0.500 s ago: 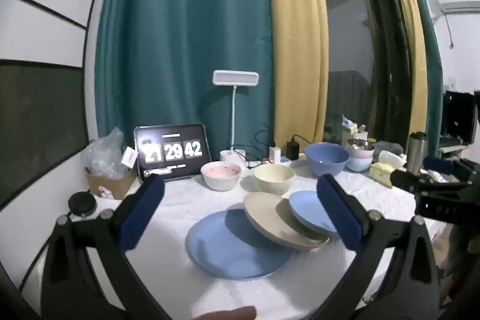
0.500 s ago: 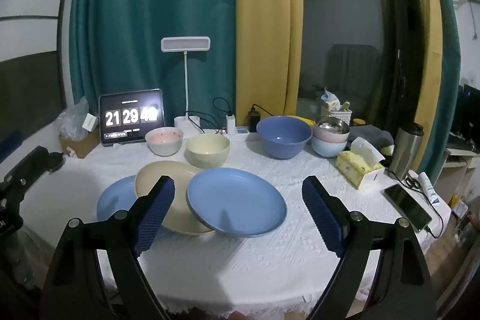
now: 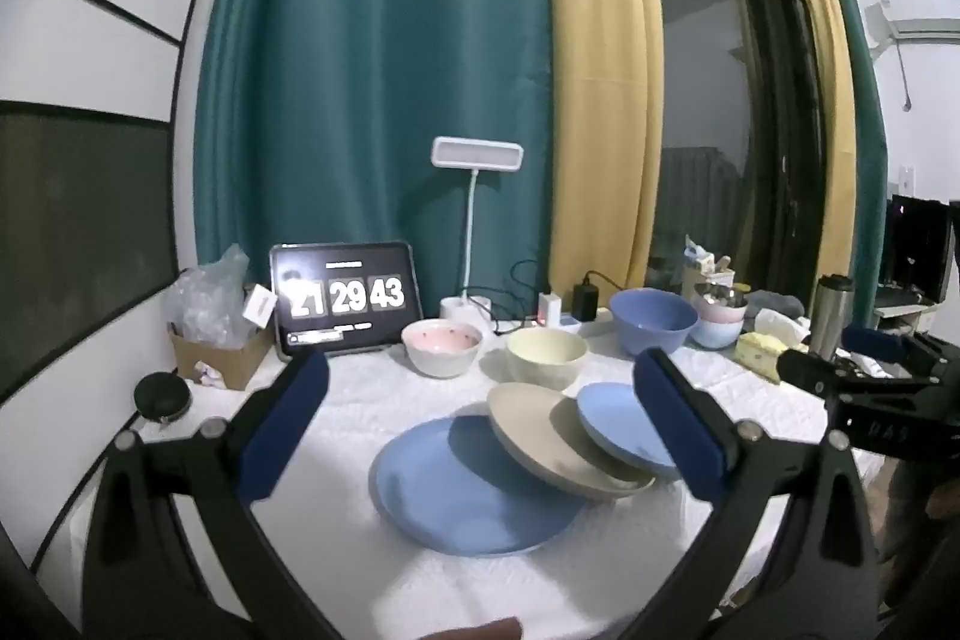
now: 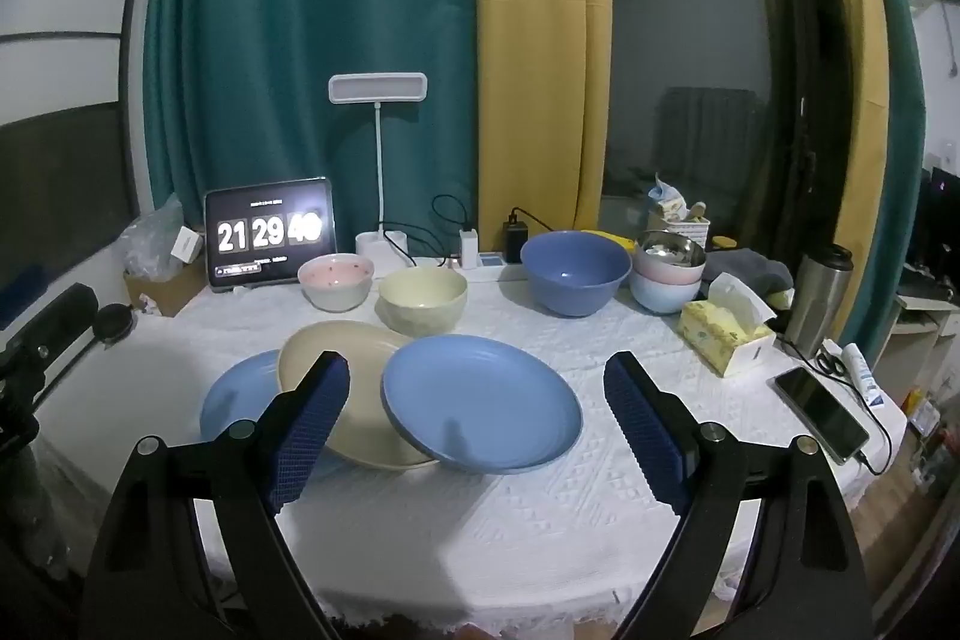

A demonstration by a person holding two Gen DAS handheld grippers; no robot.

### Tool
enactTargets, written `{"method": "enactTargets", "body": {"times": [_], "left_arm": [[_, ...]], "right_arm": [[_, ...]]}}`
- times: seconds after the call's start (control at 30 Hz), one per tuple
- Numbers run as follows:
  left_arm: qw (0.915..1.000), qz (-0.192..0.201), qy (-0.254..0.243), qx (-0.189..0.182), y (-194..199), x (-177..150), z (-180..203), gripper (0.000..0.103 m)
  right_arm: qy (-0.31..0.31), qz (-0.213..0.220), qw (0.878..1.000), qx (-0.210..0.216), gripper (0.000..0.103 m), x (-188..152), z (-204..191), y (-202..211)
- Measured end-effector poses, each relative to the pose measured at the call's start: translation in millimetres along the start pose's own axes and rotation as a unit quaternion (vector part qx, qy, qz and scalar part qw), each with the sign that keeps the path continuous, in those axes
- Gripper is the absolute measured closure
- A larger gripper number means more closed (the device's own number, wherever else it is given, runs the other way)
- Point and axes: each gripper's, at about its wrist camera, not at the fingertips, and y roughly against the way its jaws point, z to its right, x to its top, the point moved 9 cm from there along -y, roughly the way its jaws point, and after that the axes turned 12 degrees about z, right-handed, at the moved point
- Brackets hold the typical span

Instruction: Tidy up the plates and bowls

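Three plates overlap on the white tablecloth. A blue plate [image 3: 468, 490] lies flat, a beige plate [image 3: 558, 436] leans on it, and a second blue plate [image 4: 480, 406] rests on the beige one [image 4: 342, 370]. Behind them stand a pink bowl [image 4: 335, 280], a cream bowl [image 4: 423, 298], a large blue bowl [image 4: 575, 271] and a small stack of bowls [image 4: 667, 274]. My left gripper [image 3: 480, 364] hangs open in front of the plates, holding nothing. My right gripper [image 4: 477, 364] is also open and empty, its fingers framing the near blue plate without touching it.
A tablet clock [image 4: 269, 232] and a white lamp [image 4: 378, 91] stand at the back, with chargers and cables beside them. A tissue box [image 4: 723, 334], a steel flask [image 4: 819, 298] and a phone [image 4: 822, 412] sit on the right. A cardboard box [image 3: 219, 355] is on the left.
Only the clock's seconds digit has advanced. Both grippers and all the dishes stand where they were.
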Motion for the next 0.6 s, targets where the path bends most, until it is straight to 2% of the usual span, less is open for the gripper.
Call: {"method": "enactTargets", "body": {"times": [0.6], "left_arm": [[1.0, -0.008, 0.004, -0.001, -4.0, 5.1, -2.4, 0.0]], "right_arm": [[-0.002, 0.001, 1.0, 0.003, 0.013, -1.9, 0.2, -0.7]]}}
